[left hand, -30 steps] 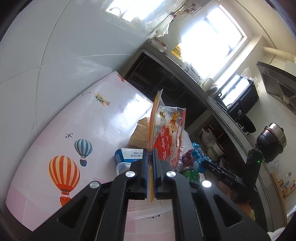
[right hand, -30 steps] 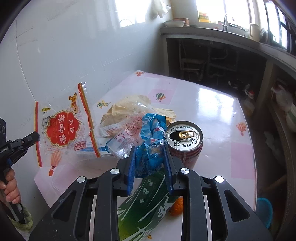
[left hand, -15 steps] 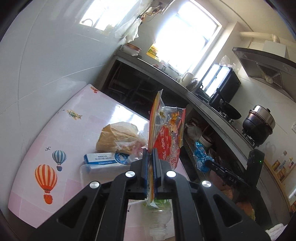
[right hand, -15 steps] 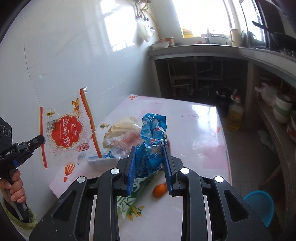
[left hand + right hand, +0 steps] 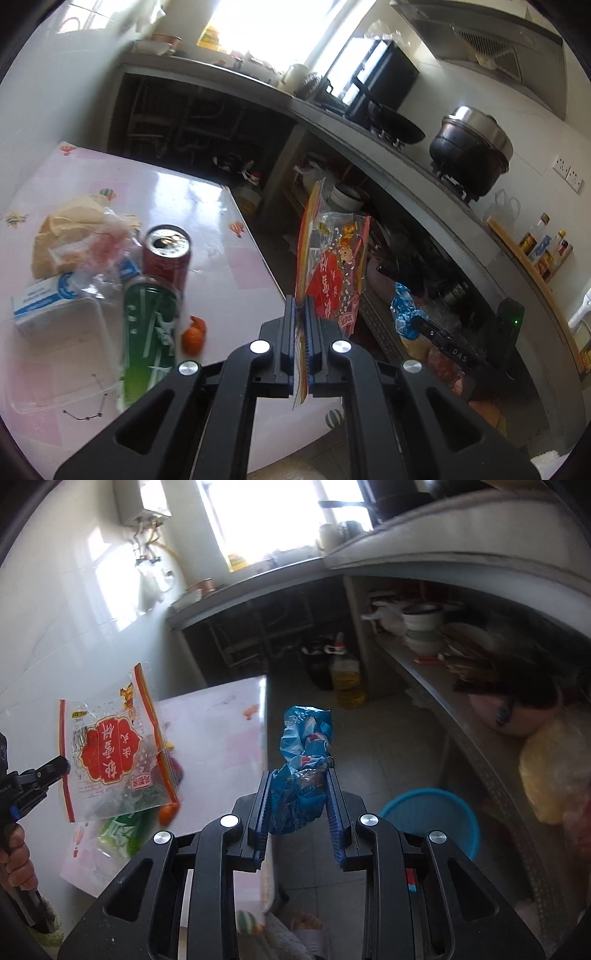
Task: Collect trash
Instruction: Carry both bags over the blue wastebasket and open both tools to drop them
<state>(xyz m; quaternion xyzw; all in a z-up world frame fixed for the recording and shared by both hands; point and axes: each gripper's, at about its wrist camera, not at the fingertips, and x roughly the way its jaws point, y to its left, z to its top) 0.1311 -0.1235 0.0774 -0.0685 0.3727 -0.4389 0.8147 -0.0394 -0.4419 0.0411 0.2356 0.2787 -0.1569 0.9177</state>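
My left gripper (image 5: 300, 308) is shut on a clear snack wrapper with a red label (image 5: 330, 266) and holds it in the air past the table's right edge; the wrapper also shows in the right wrist view (image 5: 110, 753). My right gripper (image 5: 298, 779) is shut on a crumpled blue wrapper (image 5: 304, 771), held above the floor near a blue bin (image 5: 430, 821). The right gripper (image 5: 424, 325) with the blue wrapper (image 5: 404, 310) shows at the right in the left wrist view. On the pink table (image 5: 229, 266) lie a red can (image 5: 167, 254), a green bottle (image 5: 146, 332), an orange peel (image 5: 194, 334), a blue-white box (image 5: 40, 301) and a brown paper bag (image 5: 70, 230).
A clear plastic lid (image 5: 51, 354) lies at the table's near left. A counter (image 5: 369, 147) with a wok and a big pot runs along the right. Shelves below hold bowls (image 5: 421, 627), and an oil jug (image 5: 347, 675) stands on the floor.
Both grippers have swung to the right, away from the table, each carrying its wrapper. The blue bin has come into the right wrist view.
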